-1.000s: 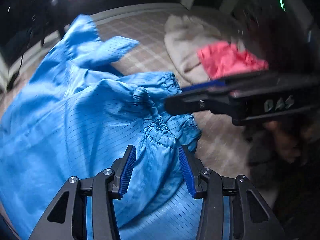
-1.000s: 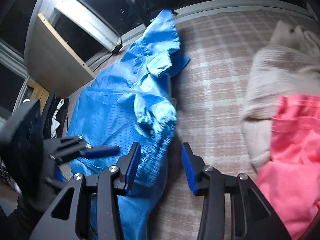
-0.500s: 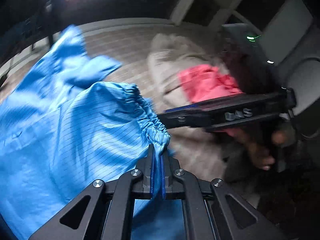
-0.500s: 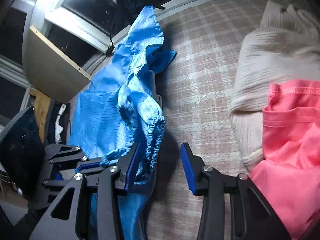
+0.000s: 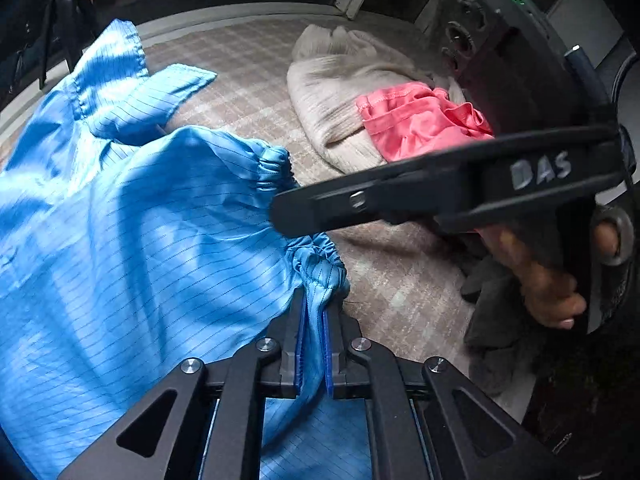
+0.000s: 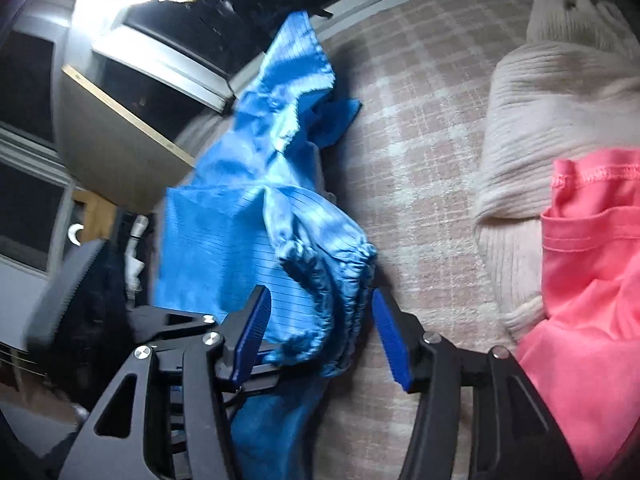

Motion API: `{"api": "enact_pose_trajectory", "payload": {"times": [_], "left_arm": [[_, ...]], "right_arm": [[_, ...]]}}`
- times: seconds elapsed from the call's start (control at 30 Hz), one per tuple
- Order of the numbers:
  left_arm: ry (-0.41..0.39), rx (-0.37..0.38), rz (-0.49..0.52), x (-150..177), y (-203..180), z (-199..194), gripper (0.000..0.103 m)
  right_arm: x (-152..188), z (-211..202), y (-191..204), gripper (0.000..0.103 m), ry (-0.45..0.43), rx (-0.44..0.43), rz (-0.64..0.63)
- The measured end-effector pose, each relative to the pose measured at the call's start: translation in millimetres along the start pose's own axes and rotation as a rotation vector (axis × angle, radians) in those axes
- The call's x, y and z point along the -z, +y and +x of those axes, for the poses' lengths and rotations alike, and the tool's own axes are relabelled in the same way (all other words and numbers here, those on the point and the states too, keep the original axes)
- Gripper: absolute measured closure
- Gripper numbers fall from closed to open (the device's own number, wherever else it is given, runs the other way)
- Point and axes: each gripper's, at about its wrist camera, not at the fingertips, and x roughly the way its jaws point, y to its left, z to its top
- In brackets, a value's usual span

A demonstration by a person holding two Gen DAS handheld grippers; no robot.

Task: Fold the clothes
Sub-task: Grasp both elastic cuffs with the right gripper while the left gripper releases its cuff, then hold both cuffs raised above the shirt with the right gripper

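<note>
My left gripper (image 5: 311, 344) is clenched on the gathered elastic cuff (image 5: 316, 272) of the blue garment (image 5: 132, 240), the fabric pinched flat between its blue pads. My right gripper (image 6: 320, 332) has just been spreading its jaws; they stand apart with the bunched cuff hanging between them, and I see no pad pressing on it. In the left wrist view that right gripper crosses in front of the cuff, with the hand (image 5: 540, 276) that carries it on its handle. The blue garment lies spread over the checked cloth surface (image 6: 420, 152), its collar end toward the far edge. Beside it, apart from the blue fabric, sits a cream knit sweater (image 6: 532, 120) with a pink garment (image 6: 592, 264) lying on it.
</note>
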Motion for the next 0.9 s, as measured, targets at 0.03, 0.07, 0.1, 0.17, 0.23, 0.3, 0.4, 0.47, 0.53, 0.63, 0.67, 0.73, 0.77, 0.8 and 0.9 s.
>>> {"api": "enact_pose_trajectory", "payload": {"times": [0.03, 0.07, 0.1, 0.17, 0.23, 0.3, 0.4, 0.47, 0.53, 0.63, 0.67, 0.73, 0.77, 0.8, 0.9], "left_arm": [[0.002, -0.002, 0.0, 0.9, -0.4, -0.3, 0.094], [0.006, -0.001, -0.004, 2.4, -0.3, -2.0, 0.092], [0.008, 0.001, -0.01, 5.3, 0.3, -5.7, 0.092], [-0.007, -0.01, -0.02, 13.0, 2.3, -20.3, 0.089], [-0.036, -0.024, -0.032, 27.4, 7.2, -45.6, 0.082], [-0.059, -0.077, -0.041, 46.4, 19.1, -76.4, 0.078], [-0.083, -0.178, -0.079, 78.6, 43.8, -120.5, 0.078], [-0.091, -0.227, -0.145, 102.2, 66.6, -145.3, 0.078], [-0.095, -0.273, -0.208, 121.3, 85.8, -162.4, 0.078], [-0.096, -0.323, -0.26, 147.0, 107.1, -184.0, 0.078], [-0.098, -0.335, -0.275, 156.4, 113.8, -191.7, 0.078], [-0.101, -0.358, -0.299, 170.3, 125.5, -201.9, 0.078], [-0.102, -0.369, -0.309, 175.3, 130.6, -205.0, 0.078], [-0.101, -0.379, -0.317, 179.0, 134.5, -207.0, 0.078], [-0.104, -0.384, -0.318, 183.1, 139.3, -208.8, 0.078]], "right_arm": [[0.2, 3.1, 0.3, 0.05, 0.005, 0.015, -0.001], [0.4, 6.8, 0.8, 0.05, 0.012, 0.024, -0.002], [0.7, 11.0, 2.0, 0.05, 0.021, 0.03, -0.007], [1.7, 20.2, 4.1, 0.05, 0.041, 0.037, -0.017], [3.4, 25.8, 2.1, 0.051, 0.05, 0.016, -0.012], [4.4, 24.9, -2.5, 0.062, 0.038, -0.021, 0.008], [2.8, 14.9, -6.1, 0.086, -0.025, -0.077, 0.04], [-0.5, 4.3, -1.1, 0.088, -0.071, -0.111, 0.034], [-4.6, -5.5, 7.2, 0.089, -0.103, -0.129, 0.019], [-12.5, -15.1, 25.6, 0.09, -0.13, -0.151, -0.005], [-14.0, -18.8, 32.0, 0.09, -0.134, -0.147, -0.021], [-16.6, -26.9, 44.0, 0.09, -0.145, -0.14, -0.052], [-17.2, -31.7, 48.7, 0.09, -0.152, -0.136, -0.063], [-17.8, -38.4, 50.5, 0.09, -0.16, -0.135, -0.071], [-20.9, -63.4, 44.1, 0.09, -0.196, -0.113, -0.08]]}}
